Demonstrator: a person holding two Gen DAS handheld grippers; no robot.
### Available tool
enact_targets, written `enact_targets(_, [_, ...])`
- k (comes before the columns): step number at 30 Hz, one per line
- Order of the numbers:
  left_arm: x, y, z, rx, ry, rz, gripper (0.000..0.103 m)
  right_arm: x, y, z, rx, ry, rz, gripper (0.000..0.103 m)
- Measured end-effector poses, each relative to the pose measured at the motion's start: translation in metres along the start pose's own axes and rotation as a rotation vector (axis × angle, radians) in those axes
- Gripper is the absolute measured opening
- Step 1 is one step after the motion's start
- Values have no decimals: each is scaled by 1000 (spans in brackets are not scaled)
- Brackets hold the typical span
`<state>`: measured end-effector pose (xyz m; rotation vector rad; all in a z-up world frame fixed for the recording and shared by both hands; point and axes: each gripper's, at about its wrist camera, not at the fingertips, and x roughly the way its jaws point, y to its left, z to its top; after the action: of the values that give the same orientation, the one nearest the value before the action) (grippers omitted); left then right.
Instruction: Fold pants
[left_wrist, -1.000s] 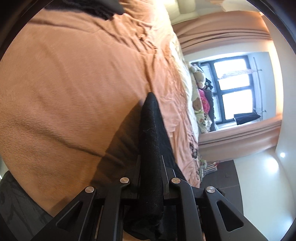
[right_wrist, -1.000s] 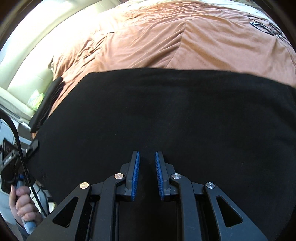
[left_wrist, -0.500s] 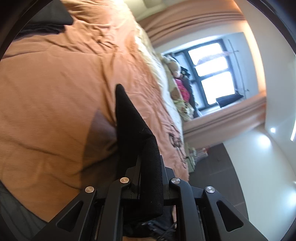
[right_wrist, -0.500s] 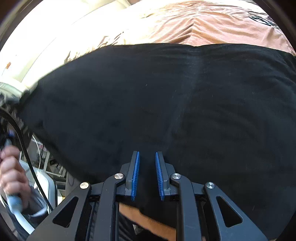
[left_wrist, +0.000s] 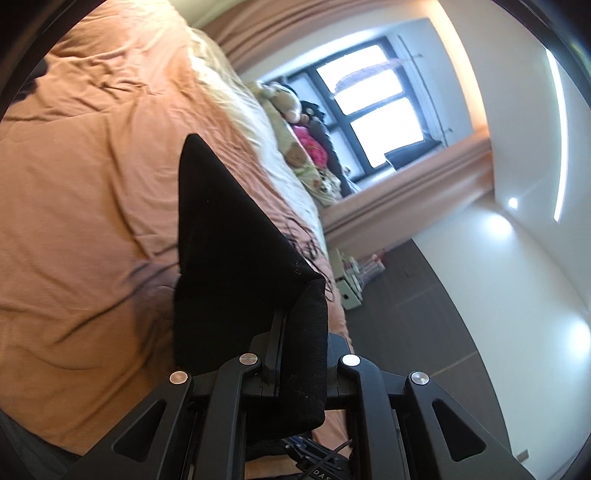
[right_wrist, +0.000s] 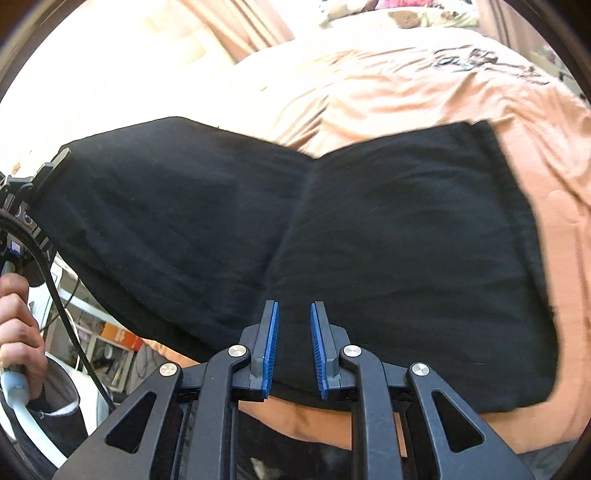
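Observation:
The black pants (right_wrist: 406, 240) lie across an orange bed cover (right_wrist: 424, 85). Their right half rests flat, while the left half is lifted and bends at a crease in the middle. My left gripper (right_wrist: 51, 166) holds the raised far-left corner. In the left wrist view that gripper (left_wrist: 299, 332) is shut on a thick fold of the pants (left_wrist: 229, 240), which hides its fingers and rises to a point. My right gripper (right_wrist: 293, 314) has blue pads (right_wrist: 269, 347) set narrowly apart, with the near edge of the cloth running in between them.
A hand (right_wrist: 18, 321) grips the left tool's handle, with a black cable (right_wrist: 62, 302) hanging beside it. Stuffed toys (left_wrist: 291, 99) and pillows sit at the head of the bed under a window (left_wrist: 373, 99). Dark floor with small white items (left_wrist: 351, 280) lies beyond the bed's edge.
The left gripper has risen and rolled, carrying its corner of the pants up off the bed. In the right view the left half has lifted and swung rightward, forming a crease in the middle.

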<state>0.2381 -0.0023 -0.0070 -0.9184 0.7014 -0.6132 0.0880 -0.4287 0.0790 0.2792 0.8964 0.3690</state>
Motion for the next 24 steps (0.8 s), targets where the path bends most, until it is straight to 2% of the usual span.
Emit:
enact_targets(1, [4, -5, -3, 6, 8, -7, 14, -8, -4, -2, -2, -16, -12, 17])
enact_targets(3, [13, -15, -6, 23, 23, -15, 14, -19, -11, -4, 2, -40, -21, 32])
enact_targets(4, [18, -20, -8, 30, 30, -20, 14, -24, -15, -5, 4, -52, -31, 49])
enact_targets(5, [22, -25, -11, 38, 36, -25, 14, -30, -18, -11, 0, -74, -44, 59])
enact_targets(7, [32, -34, -15, 49, 50, -36, 14, -38, -21, -16, -2, -92, -51, 61])
enact_targets(11, [45, -49, -24, 75, 79, -46, 13, -57, -34, -28, 7, -124, -73, 73])
enact_targets(13, [52, -56, -27, 86, 93, -51, 13, -68, -43, -33, 23, -144, -76, 75])
enact_targets(24, [102, -77, -55, 115, 202, -63, 13, -105, -79, -60, 126, -218, -83, 78])
